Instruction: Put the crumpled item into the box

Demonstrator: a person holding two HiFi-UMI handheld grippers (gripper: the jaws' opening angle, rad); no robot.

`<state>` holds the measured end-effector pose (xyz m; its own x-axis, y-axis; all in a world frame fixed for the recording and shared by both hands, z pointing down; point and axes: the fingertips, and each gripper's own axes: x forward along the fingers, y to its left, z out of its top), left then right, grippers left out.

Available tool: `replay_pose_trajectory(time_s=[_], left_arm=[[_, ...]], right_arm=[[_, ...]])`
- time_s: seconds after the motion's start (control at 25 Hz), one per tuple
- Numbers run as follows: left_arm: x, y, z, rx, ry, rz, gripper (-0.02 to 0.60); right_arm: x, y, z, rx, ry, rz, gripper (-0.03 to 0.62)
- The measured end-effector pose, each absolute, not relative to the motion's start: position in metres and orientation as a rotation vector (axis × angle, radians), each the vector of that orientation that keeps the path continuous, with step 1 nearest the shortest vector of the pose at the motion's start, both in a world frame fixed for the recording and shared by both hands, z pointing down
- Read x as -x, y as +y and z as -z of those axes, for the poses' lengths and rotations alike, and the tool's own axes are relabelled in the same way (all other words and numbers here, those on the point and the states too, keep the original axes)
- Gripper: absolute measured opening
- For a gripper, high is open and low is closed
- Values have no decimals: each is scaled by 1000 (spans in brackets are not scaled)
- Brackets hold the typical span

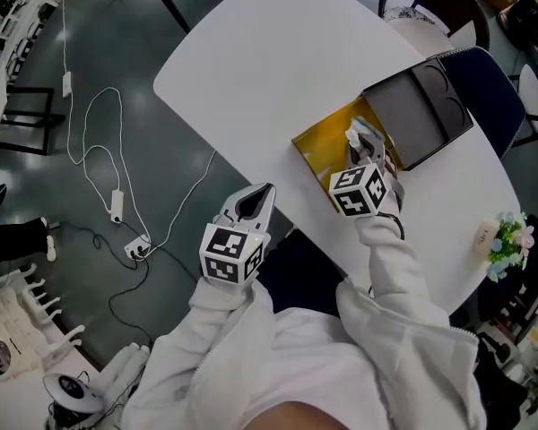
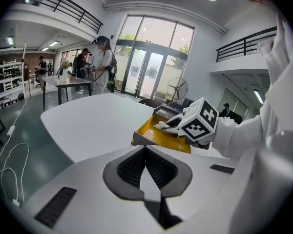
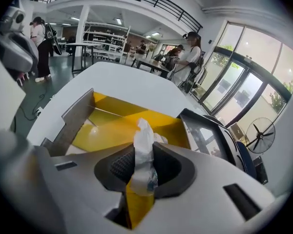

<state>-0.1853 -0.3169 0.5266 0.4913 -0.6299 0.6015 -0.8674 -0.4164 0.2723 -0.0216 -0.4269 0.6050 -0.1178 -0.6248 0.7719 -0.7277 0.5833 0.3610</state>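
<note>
R gripper [image 1: 366, 146] pinches crumpled white tissue-like wad [image 3: 144, 135], jaws narrow, over open grey box w/ yellow inside [image 3: 112, 126], toward white table's [image 1: 278, 70] right edge. Sink wad below walls, then release. L gripper [image 2: 145, 152] closed, empty.

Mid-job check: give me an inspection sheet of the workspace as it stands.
Surface: white table.
Job's things: box open, yellow inside, lid folded back; crumpled item over the opening, not yet released.
Clutter: flowers and small card at the table edge.
Grippers: right gripper shut on the crumpled item; left gripper shut, empty, by the near edge.
Cables: white cable and power strip on the floor.
Surroundings: chairs behind the table; people at far tables.
</note>
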Motion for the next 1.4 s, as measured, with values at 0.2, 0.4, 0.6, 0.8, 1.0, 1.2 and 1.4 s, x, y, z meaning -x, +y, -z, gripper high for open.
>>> replay_pose_trajectory(time_s=[0.2, 0.4, 0.6, 0.8, 1.0, 1.2, 1.4], left_arm=[[181, -315, -525, -2188, -1222, -565, 15], [175, -314, -526, -2198, -1203, -572, 15], [166, -312, -525, -2220, -1182, -581, 15], [166, -311, -525, -2223, -1176, -597, 15], [163, -312, -523, -2235, -1170, -596, 15], [161, -314, -521, -2251, -1158, -599, 15], [161, -319, -515, -2278, -1144, -585, 15]], right_arm=[[23, -423, -616, -1054, -1809, -174, 101], [26, -416, -627, -989, -1840, -316, 124], [27, -414, -627, -980, -1861, -324, 138], [34, -410, -624, -937, -1916, -362, 207], [38, -407, -620, -920, -1964, -417, 262], [39, -403, -610, -936, -2001, -449, 287], [34, -400, -597, -996, -2036, -469, 294]])
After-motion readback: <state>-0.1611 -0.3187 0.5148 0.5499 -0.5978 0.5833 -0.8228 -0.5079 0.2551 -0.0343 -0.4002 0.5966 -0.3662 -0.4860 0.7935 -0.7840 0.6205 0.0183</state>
